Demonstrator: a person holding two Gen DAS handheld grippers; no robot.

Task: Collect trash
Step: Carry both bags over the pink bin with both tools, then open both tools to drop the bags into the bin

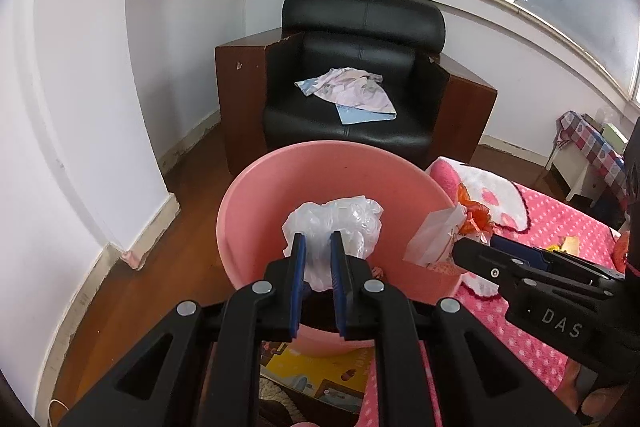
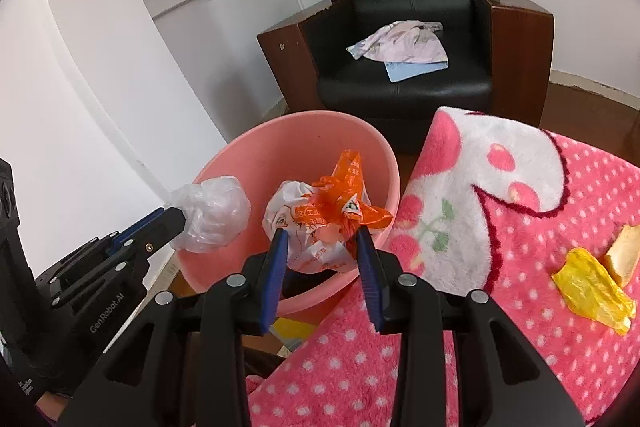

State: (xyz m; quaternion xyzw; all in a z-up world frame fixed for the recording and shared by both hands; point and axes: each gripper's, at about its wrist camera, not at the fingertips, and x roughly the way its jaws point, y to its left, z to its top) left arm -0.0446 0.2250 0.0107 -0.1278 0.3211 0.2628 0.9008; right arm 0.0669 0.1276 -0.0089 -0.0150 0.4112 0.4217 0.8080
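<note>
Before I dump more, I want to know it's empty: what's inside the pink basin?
The pink basin shows only bare inner wall. Its bottom is hidden behind the clear plastic wad and the orange-and-white wrapper, both held above it in the tongs.

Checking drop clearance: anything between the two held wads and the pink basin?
Nothing visible. The clear crumpled plastic bag in the left gripper and the orange-white wrapper wad in the right gripper hang over the round pink plastic basin.

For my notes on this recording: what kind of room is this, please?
Most likely a bedroom or living room at home. A black leather armchair stands by the wall, a pink fleece blanket covers a bed or sofa, and the floor is wood.
</note>
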